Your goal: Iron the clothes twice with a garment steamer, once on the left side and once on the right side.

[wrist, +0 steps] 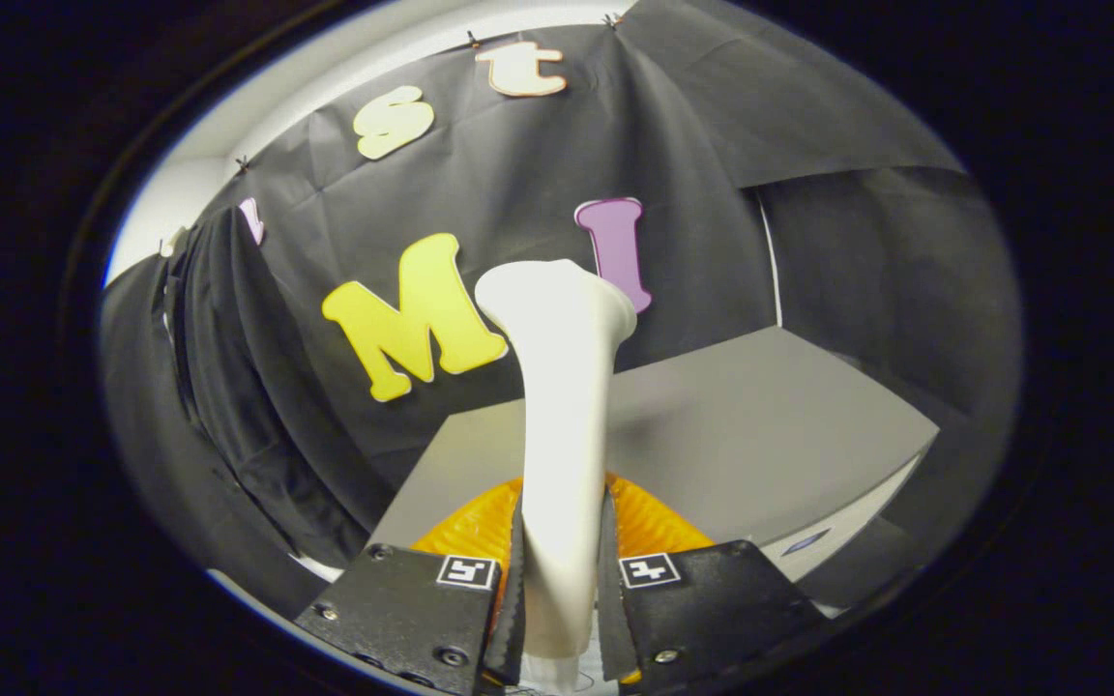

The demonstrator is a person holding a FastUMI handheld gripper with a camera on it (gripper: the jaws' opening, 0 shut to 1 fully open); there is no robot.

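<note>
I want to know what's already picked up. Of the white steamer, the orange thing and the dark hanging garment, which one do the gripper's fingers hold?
The white steamer: the gripper is shut on its handle, both fingers pressing it. The orange thing lies behind it on the grey table; the dark garment hangs apart.

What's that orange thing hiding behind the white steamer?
Behind the steamer, gripped in the tongs, an orange ribbed thing sits on the grey table. Its middle is covered.

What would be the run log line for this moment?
gripper: shut on steamer handle | steamer: upright, lifted | garment: hanging beyond, untouched | table: behind
</note>
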